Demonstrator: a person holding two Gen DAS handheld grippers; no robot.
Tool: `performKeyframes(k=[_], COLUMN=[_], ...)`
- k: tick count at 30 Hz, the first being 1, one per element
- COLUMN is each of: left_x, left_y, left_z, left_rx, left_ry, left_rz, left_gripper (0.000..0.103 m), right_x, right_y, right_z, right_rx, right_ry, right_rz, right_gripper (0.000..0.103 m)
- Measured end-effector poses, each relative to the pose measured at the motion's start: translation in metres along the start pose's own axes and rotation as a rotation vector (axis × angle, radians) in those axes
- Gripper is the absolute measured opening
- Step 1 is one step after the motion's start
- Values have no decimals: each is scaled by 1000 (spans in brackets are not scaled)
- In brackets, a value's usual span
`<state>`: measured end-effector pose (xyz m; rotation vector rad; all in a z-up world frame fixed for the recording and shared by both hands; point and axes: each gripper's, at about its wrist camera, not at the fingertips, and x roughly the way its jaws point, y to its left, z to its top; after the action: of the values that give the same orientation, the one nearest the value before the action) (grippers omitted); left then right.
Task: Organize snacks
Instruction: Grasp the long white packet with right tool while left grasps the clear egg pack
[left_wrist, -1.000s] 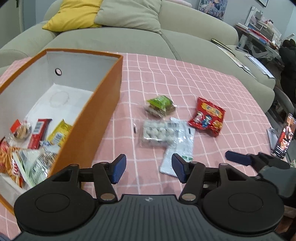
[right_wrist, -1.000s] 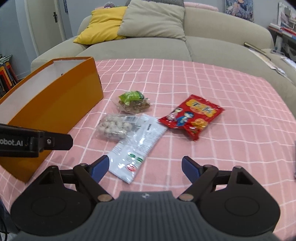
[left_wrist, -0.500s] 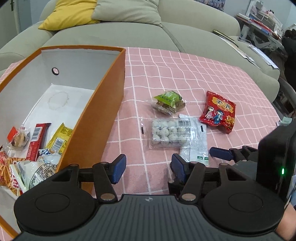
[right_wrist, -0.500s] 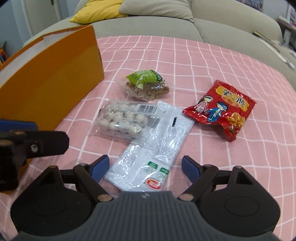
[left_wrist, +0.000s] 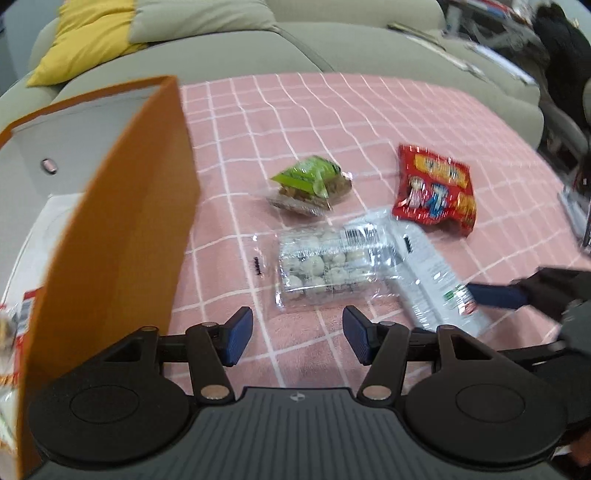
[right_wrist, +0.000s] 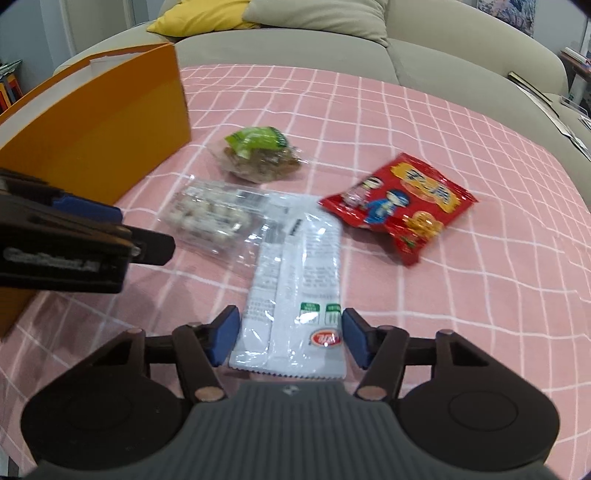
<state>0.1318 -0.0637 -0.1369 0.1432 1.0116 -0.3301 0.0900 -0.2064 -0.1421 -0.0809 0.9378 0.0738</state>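
Note:
Several snacks lie on the pink checked cloth: a white sachet (right_wrist: 295, 280), a clear pack of white balls (right_wrist: 210, 218), a green-topped nut bag (right_wrist: 258, 155) and a red packet (right_wrist: 399, 201). My right gripper (right_wrist: 290, 338) is open, its blue pads on either side of the sachet's near end. My left gripper (left_wrist: 297, 338) is open and empty just short of the pack of white balls (left_wrist: 325, 266). The sachet (left_wrist: 424, 269), nut bag (left_wrist: 310, 186) and red packet (left_wrist: 436, 190) also show in the left wrist view.
An orange box (left_wrist: 122, 229) with white inside stands at the left and holds several snacks; it also shows in the right wrist view (right_wrist: 92, 122). A grey sofa (right_wrist: 295, 40) with a yellow cushion (right_wrist: 199, 18) runs behind the table. Clutter is at the far right.
Both grippers moved forward toward the snacks. The right gripper now straddles the sachet's near end. The left gripper shifted right, away from the box interior.

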Motion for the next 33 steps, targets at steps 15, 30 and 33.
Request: performKeyframes(k=[15, 30, 33], left_x=[1, -33, -35], left_y=[-14, -44, -47], left_z=[-9, -63, -63], left_rx=[19, -202, -179], left_ry=[52, 236, 255], left_rz=[1, -189, -219], left_gripper=[4, 4, 12], right_x=[-2, -33, -38], right_y=[-1, -8, -8], right_z=[-1, -31, -36], right_rx=[-19, -1, -2], right_ry=[0, 89, 103], right_rz=[16, 42, 46], right_gripper=[52, 51, 51])
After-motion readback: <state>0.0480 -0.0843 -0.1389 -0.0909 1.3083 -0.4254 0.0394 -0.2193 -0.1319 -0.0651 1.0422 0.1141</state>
